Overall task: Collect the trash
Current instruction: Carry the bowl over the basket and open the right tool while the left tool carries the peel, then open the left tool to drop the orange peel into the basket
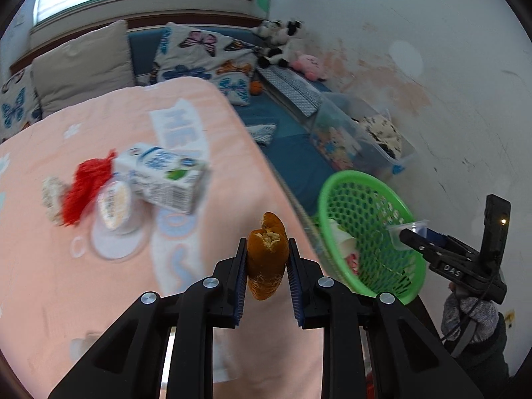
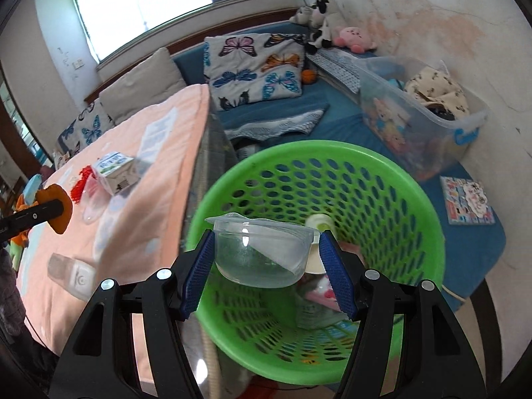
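My left gripper (image 1: 267,249) is shut on a bitten brown bread roll (image 1: 267,256), held above the peach-covered table (image 1: 50,282). My right gripper (image 2: 266,249) is shut on a clear plastic cup (image 2: 259,256), held over the mouth of the green mesh basket (image 2: 332,159), which holds several bits of trash. In the left wrist view the basket (image 1: 362,232) stands past the table's right edge, with the right gripper (image 1: 407,234) at its rim. On the table lie a milk carton (image 1: 166,179), a red pom-pom (image 1: 84,186) and a lidded cup (image 1: 113,206).
A clear wrapper (image 2: 71,276) lies near the table's front edge. Beyond the table are a blue mattress (image 2: 349,113) with butterfly pillows (image 2: 256,66), plush toys (image 2: 352,38) and a clear storage bin (image 2: 422,116). A picture book (image 2: 467,204) lies right of the basket.
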Tool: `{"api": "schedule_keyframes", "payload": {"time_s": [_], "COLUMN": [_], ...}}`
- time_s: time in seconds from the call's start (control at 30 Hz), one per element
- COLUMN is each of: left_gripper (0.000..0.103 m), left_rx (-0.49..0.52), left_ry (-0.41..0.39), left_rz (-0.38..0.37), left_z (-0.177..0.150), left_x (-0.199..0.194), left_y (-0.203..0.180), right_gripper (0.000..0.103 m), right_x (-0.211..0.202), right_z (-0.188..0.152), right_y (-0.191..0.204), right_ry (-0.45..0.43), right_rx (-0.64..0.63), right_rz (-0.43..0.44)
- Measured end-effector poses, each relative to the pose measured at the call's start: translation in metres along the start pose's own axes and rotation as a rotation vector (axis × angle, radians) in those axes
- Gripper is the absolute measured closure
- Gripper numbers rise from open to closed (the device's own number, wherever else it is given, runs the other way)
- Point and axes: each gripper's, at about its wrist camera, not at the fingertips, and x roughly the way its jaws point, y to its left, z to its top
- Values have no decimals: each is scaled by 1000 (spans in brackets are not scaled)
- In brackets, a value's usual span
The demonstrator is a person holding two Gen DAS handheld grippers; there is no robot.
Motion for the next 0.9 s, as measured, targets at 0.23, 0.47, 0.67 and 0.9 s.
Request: {"api": "schedule_keyframes", "payload": {"time_s": [0.23, 0.47, 0.67, 0.9], "left_gripper": [81, 81, 81, 77], "left_rx": [73, 136, 190, 225], "left_ry": [42, 89, 134, 179], "left_rz": [-24, -54, -72, -98], "left_z": [5, 11, 14, 12], "left_x": [24, 54, 82, 112], "left_y": [-44, -86, -119, -144], "right_gripper": [38, 36, 35, 35], "right_x": [-5, -4, -12, -16], "right_z": [-7, -13, -18, -25], "right_y": [-27, -45, -52, -56], "right_ry": [-3, 9, 0, 5], "right_rx": [27, 54, 62, 65], "right_rz": [-24, -11, -13, -15]}}
